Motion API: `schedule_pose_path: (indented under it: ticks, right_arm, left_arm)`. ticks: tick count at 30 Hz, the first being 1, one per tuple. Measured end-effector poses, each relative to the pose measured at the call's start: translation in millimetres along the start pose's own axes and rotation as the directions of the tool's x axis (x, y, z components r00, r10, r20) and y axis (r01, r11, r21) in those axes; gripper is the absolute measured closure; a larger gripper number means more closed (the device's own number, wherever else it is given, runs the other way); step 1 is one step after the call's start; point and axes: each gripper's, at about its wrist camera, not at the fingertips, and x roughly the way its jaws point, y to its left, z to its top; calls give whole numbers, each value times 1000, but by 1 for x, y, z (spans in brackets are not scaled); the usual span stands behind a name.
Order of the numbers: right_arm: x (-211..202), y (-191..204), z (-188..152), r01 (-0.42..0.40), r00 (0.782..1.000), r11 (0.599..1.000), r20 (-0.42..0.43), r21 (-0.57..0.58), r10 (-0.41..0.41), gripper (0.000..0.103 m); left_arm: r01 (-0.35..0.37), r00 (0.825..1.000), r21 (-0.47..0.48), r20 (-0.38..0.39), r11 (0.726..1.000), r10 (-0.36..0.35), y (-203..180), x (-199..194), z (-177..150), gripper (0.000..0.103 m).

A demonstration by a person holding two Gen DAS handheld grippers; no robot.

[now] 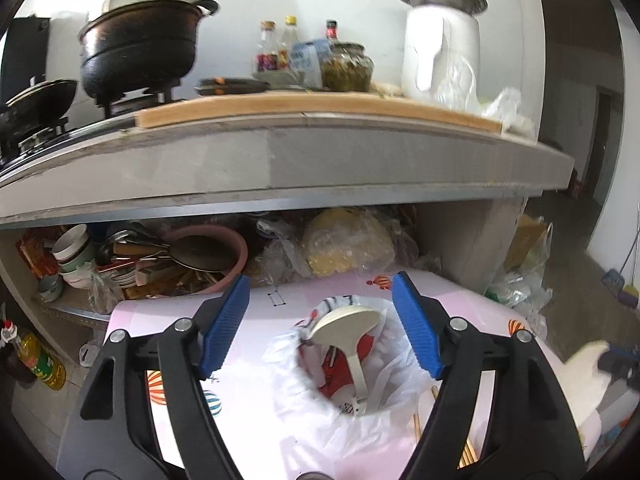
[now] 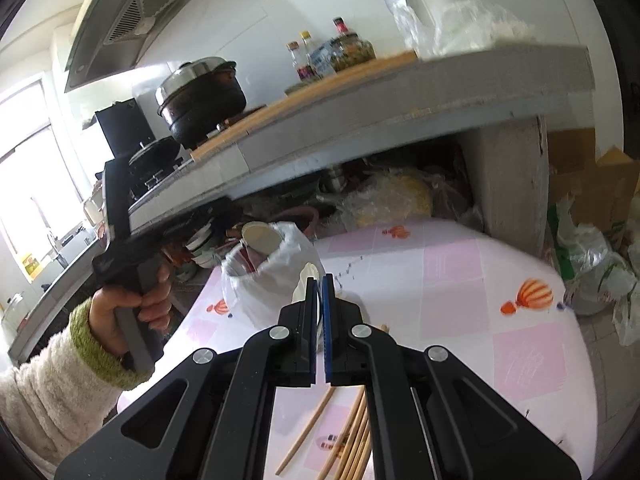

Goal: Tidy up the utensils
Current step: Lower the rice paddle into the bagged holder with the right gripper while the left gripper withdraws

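Cream rice paddle in a white plastic bag on the pink tablecloth

Left wrist view alone looks down on the rice paddle standing in the plastic bag; the left gripper stands wide apart, empty. Right wrist view alone shows the person's left hand and loose chopsticks; the right gripper is pressed together on a thin pale utensil I cannot identify.

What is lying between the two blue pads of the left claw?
In the left wrist view, the open left claw frames a cream rice paddle standing in a white plastic bag; neither pad touches it.
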Motion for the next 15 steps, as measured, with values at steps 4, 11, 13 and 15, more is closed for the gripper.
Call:
schedule_pose_path:
  ticks: [4,11,13,15]
  right_arm:
    - [-8,13,27,-10,999,999,41,-46,12,100]
    - [-11,41,86,-16,993,989,109,-145,33,100]
    - [-7,50,101,-6,992,984,120,-178,28,100]
    - [1,60,116,7,991,978,130,-211,21,100]
  left_arm:
    - [-13,1000,-31,22,999,13,18,-29,-9,32]
    - [-43,998,-100,43,994,47,56,-77,-38,32]
    - [-56,997,-123,41,991,62,68,-90,-48,32]
    - [-73,996,-144,39,987,80,77,-98,-58,32]
